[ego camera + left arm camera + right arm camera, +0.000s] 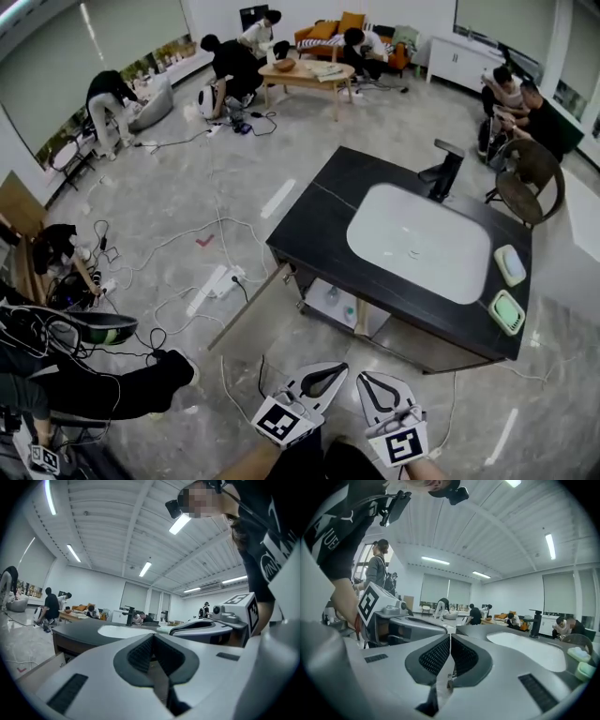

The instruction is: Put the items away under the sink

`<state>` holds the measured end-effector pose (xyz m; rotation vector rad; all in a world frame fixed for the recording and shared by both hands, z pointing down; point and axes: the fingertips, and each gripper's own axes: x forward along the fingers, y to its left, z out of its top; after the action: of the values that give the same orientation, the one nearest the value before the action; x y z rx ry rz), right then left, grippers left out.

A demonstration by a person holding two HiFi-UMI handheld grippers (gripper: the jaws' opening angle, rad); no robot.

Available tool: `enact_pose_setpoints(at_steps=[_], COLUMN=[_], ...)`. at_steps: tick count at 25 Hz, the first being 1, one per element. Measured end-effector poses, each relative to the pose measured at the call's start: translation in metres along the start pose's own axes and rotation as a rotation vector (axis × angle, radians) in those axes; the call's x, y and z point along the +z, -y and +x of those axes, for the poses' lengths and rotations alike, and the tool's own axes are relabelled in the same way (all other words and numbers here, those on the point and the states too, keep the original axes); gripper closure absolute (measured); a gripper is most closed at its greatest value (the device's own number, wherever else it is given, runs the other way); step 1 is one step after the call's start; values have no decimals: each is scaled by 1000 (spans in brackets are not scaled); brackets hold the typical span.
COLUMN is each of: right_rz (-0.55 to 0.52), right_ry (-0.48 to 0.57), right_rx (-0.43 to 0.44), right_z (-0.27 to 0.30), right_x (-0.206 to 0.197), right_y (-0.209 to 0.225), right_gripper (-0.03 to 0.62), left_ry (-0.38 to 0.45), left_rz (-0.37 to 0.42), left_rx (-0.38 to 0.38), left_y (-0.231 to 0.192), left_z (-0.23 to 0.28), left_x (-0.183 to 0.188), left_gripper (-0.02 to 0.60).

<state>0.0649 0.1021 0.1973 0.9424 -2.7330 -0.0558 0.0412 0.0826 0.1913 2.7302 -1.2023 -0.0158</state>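
Centre-right in the head view stands the black counter [319, 216] with its white sink [422, 239], the door [248, 307] below swung open leftward, your left gripper [337, 370] and right gripper [364, 377] at bottom centre both clenched empty, a blue dish [511, 265] and green dish [507, 311] on the counter's right edge, small items [335, 295] under the sink.

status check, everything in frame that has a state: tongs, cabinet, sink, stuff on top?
Left tongs: shut, empty.
Right tongs: shut, empty.
Cabinet door: swung open.
Under-sink shelf: exposed, small bottles on it.
Basin: empty.
Faucet: no water running.
Green soap dish: on the countertop, by the basin.
Blue soap dish: on the countertop, beside the green one.
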Motion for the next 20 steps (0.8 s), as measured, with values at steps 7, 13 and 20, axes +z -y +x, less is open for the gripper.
enact_pose_setpoints(at_steps=[7, 13, 20], right_rz=[20, 73, 145], right_ry=[21, 34, 110], right_rx=[21, 80, 110], right_z=[-35, -62, -88], right_x=[44, 78, 116], right_y=[-2, -13, -15], right_gripper=[559, 559, 560], left_ry=[-11, -19, -22], left_rz=[-19, -44, -64], left_rx=[-21, -31, -65], left_y=[23, 39, 65], left_z=[-10, -20, -25], left_x=[34, 64, 96], left_gripper=[575, 574, 575])
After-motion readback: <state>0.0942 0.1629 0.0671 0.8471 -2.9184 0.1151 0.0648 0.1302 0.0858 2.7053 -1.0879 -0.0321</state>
